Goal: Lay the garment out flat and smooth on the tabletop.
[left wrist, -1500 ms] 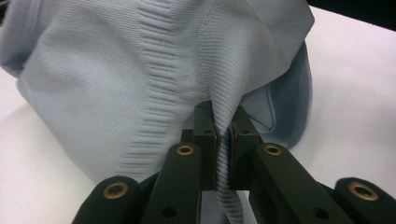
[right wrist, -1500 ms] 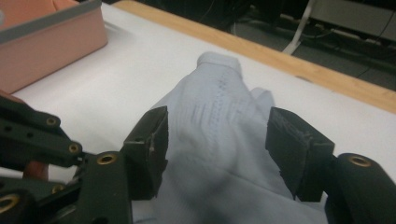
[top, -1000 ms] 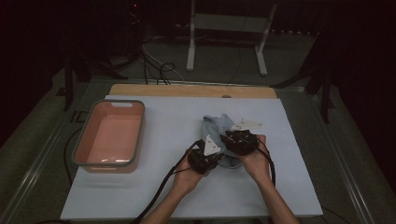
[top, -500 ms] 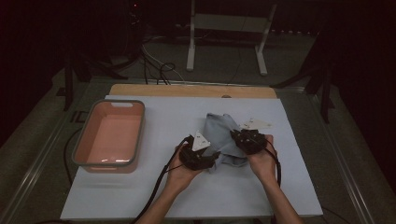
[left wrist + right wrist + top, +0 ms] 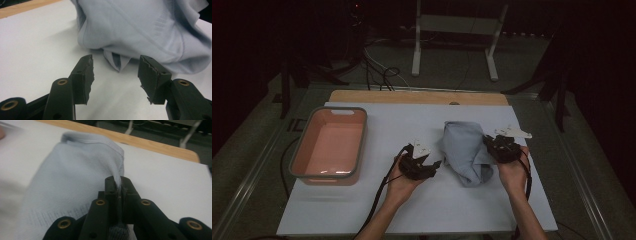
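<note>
R gripper (image 5: 498, 148) clamps light-blue cloth (image 5: 464, 150) edge; L gripper (image 5: 428, 165) released, jaws just opening, cloth just beyond. Pink tub (image 5: 330, 145) far left on table (image 5: 377, 210), path clear.

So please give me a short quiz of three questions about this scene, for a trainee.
1. True or false: the left claw is pinching the light blue cloth.
2. Which claw is shut on the cloth? A) left B) right C) both
3. What stands at the left of the white table?

Key: 1 false, its jaws have just been opening, with nothing between them. 2 B, the right claw. 3 the pink tub.
</note>
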`<state>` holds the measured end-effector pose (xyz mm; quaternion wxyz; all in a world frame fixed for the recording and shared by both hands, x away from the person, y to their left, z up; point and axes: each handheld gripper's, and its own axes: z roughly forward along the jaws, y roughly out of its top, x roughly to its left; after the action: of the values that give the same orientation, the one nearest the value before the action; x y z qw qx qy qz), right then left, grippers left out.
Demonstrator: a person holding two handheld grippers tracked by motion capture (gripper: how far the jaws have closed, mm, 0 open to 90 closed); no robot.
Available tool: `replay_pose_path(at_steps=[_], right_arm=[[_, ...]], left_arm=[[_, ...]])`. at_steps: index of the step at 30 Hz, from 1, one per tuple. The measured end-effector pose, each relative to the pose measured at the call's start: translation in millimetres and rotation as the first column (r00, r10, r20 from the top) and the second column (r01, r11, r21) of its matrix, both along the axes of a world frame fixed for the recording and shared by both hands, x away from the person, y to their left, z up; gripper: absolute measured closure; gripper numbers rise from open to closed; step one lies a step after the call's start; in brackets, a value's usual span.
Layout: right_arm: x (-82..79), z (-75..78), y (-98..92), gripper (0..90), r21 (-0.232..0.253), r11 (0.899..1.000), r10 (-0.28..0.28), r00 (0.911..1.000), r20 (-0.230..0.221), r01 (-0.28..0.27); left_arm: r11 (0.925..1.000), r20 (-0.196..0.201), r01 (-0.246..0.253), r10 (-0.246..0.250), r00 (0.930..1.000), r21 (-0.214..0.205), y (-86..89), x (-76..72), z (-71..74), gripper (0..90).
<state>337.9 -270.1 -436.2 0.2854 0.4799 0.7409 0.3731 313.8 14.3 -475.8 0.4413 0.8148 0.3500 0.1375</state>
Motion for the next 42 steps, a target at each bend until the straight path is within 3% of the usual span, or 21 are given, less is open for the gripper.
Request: replay_pose_path(at_steps=[8, 16, 24, 31, 42], right_arm=[[-0.3, -5.0, -22.9, 85.5, -0.003, 0.997, -0.071, 0.9974, -0.005, 0.071], [-2.4, -9.9, -42.9, 85.4, 0.007, 0.992, -0.130, 0.9915, -0.009, 0.130], [-5.0, -14.4, -49.1, 85.2, 0.020, 0.990, -0.136, 0.9905, -0.020, 0.136], [-7.3, -13.3, -47.6, 85.1, 0.023, 0.992, -0.123, 0.9923, -0.015, 0.123], [-7.3, -12.9, -40.5, 85.0, 0.057, 0.992, -0.112, 0.9936, -0.016, 0.112]], left_arm=[[0.9999, -0.017, 0.014, -0.014, 0.9998, 0.009, -8.7, 3.3, -5.0, 48.0], [0.9969, -0.038, 0.060, -0.058, 0.9976, 0.052, -31.0, 6.5, -14.5, 48.4], [0.9922, -0.072, 0.095, -0.090, 0.9934, 0.081, -57.5, 15.3, -26.7, 47.0], [0.9860, -0.061, 0.133, -0.127, 0.9900, 0.101, -73.6, 7.9, -30.7, 46.6], [0.9861, -0.049, 0.082, -0.076, 0.9959, 0.144, -101.3, 14.3, -42.2, 37.7]])
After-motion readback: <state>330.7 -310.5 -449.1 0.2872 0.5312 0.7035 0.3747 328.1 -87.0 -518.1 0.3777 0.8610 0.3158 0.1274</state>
